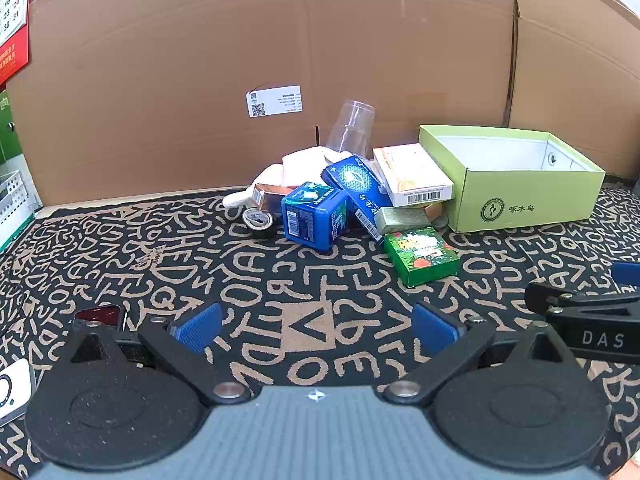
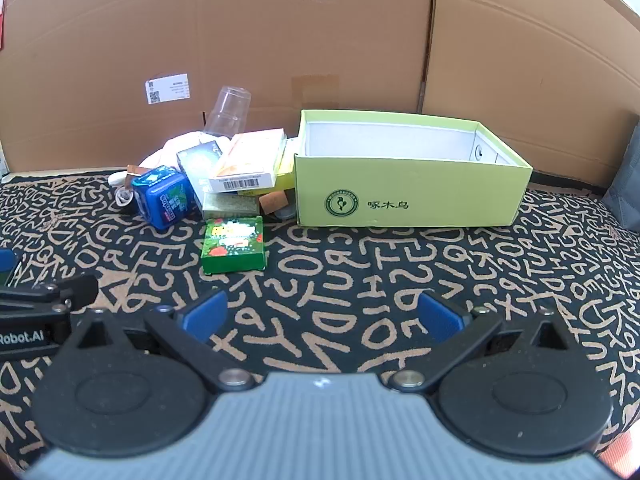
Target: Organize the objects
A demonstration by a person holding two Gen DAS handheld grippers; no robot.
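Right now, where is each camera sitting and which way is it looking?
Left wrist: sits on the left tool, low over the patterned mat, facing the pile around the blue tin; its own open fingers show.
Right wrist: sits on the right tool, facing the light green box; its open fingers show.
Both see the green packet, the clear cup and the cardboard wall.

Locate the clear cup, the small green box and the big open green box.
clear cup (image 2: 229,114), right wrist view, side wall.
small green box (image 2: 233,242), right wrist view, top face.
big open green box (image 2: 440,200), right wrist view, front wall.
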